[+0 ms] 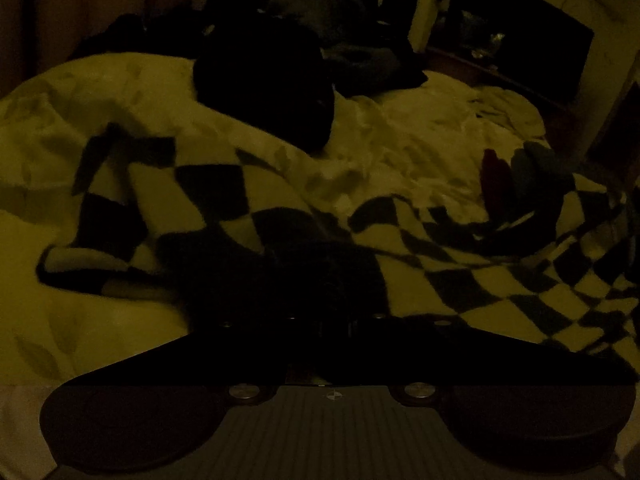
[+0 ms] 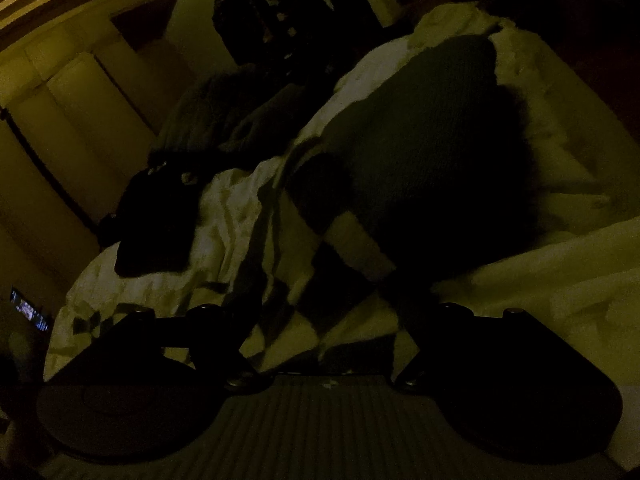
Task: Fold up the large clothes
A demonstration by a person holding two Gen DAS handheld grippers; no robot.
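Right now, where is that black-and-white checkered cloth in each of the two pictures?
Left wrist view: the checkered cloth spreads across the middle and right, over the pale bedding.
Right wrist view: it lies low in the centre, between the claw's fingers.
Shared landmark: the dark garment lying on the pale bedding.

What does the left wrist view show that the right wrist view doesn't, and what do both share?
Left only: the checkered garment spread wide across the bed, the other gripper at its far edge, a dark shelf opening beyond.
Right only: pale panelled wall, a small lit screen, a large dark cushion.
Both: the pale bedding, the checkered fabric and a black clothes heap. Lighting is very dim.
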